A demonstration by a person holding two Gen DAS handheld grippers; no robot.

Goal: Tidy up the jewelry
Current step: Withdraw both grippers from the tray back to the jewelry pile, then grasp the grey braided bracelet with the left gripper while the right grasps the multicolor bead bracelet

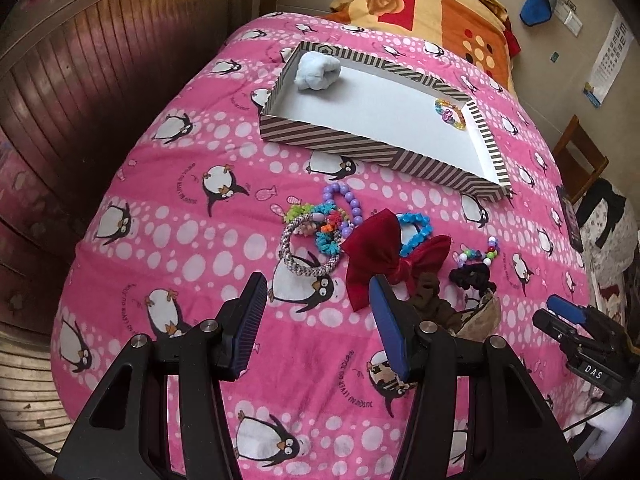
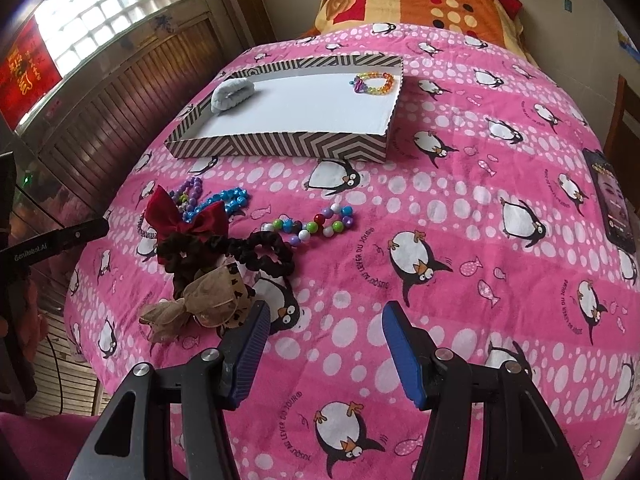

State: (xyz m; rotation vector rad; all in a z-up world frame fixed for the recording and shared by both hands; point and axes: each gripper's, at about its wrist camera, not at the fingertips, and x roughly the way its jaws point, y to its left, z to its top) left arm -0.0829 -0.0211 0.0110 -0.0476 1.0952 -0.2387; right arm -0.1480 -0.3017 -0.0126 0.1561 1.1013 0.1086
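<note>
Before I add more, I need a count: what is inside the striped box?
Inside the striped box: a pale blue fluffy scrunchie at one far corner and a rainbow bead bracelet at the other. The near wall hides a strip of floor.

A bed [image 2: 460,208] under pink penguin bedding; left of it dark wood panelling [image 1: 80,92], with a bright glass-block window [image 2: 116,4] above.
</note>
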